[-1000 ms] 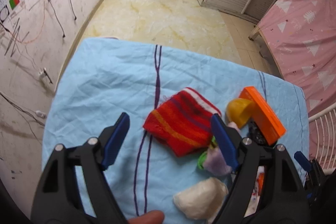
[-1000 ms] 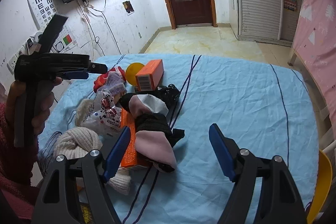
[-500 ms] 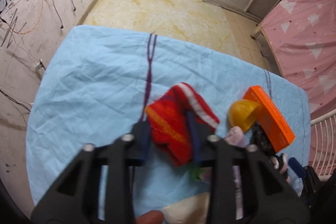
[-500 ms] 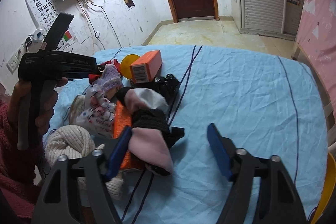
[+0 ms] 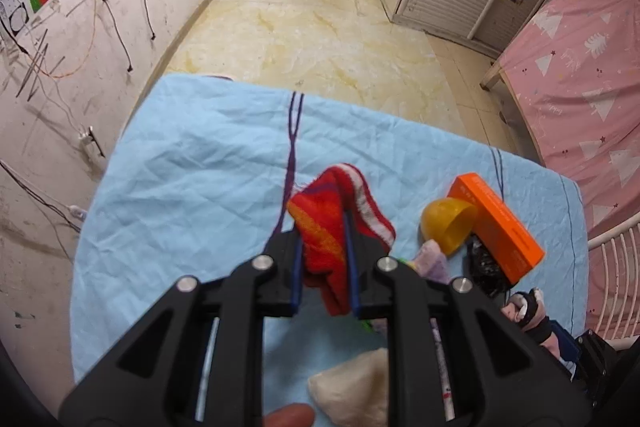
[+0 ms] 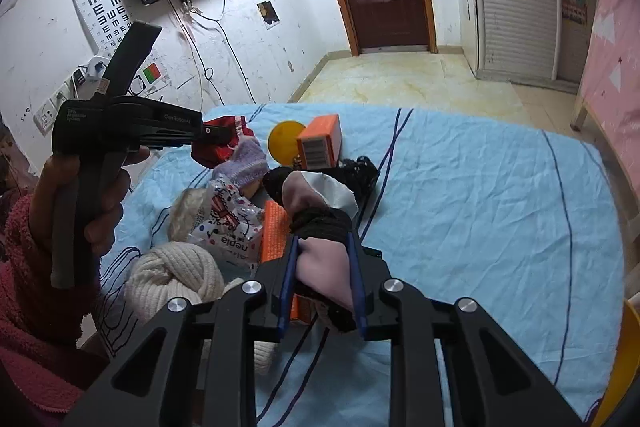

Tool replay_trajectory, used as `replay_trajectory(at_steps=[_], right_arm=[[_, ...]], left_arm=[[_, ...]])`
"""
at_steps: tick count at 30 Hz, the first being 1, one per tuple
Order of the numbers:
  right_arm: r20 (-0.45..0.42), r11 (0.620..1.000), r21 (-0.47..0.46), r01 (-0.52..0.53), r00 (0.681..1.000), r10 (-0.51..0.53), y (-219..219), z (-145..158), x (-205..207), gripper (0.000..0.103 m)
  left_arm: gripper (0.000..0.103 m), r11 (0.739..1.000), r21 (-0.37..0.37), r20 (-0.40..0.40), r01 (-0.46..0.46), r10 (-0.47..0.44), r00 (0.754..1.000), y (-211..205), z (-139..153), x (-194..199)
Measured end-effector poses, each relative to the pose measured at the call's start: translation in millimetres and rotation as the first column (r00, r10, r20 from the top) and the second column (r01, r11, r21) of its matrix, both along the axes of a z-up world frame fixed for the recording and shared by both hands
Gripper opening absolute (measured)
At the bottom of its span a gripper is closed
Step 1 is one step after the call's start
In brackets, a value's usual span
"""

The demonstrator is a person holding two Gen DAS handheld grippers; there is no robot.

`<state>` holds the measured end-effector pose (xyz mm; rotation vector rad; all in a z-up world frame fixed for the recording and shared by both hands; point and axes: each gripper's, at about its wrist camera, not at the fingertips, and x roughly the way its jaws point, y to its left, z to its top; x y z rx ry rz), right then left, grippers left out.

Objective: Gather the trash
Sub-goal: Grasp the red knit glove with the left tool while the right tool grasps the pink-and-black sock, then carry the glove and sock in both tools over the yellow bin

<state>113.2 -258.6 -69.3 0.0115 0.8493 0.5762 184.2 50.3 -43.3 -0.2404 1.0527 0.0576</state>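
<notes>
My left gripper (image 5: 323, 227) is shut on a red striped knit sock (image 5: 334, 215) and holds it lifted above the blue sheet (image 5: 192, 171). It also shows in the right wrist view (image 6: 208, 137) with the red sock (image 6: 220, 147) in its jaws. My right gripper (image 6: 322, 247) is shut on a pink and black sock (image 6: 320, 259) at the near end of the pile.
On the sheet lie an orange box (image 5: 496, 223), a yellow cup (image 5: 450, 225), a purple sock (image 6: 244, 163), a spotted wrapper (image 6: 228, 223), a cream knit bundle (image 6: 172, 279) and black fabric (image 6: 360, 171). A pink bed (image 5: 580, 87) stands to the right.
Both grippers went from open to shut. The left closed on the red sock and lifted it. The right closed on the pink and black sock.
</notes>
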Motion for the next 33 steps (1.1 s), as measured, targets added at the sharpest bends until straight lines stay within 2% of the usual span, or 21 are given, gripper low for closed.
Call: replay_trajectory(at_steps=[16, 26, 33], right_arm=[[0.071, 0.993, 0.027, 0.112, 0.991, -0.114, -45.8, 18.6, -14.1, 0.017], [0.1, 0.982, 0.071, 0.178, 0.978, -0.184, -91.5, 23.7, -26.6, 0.017], [0.116, 0.963, 0.104, 0.25, 0.958, -0.261, -133.3, 27.0, -35.7, 0.018]], left_arm=[[0.016, 0.998, 0.025, 0.111, 0.058, -0.061, 0.992, -36.5, 52.9, -22.2], [0.016, 0.989, 0.074, 0.132, 0.132, -0.141, 0.981, -88.3, 66.6, -25.4], [0.016, 0.973, 0.109, 0.143, 0.205, -0.219, 0.965, -137.2, 75.9, -26.8]])
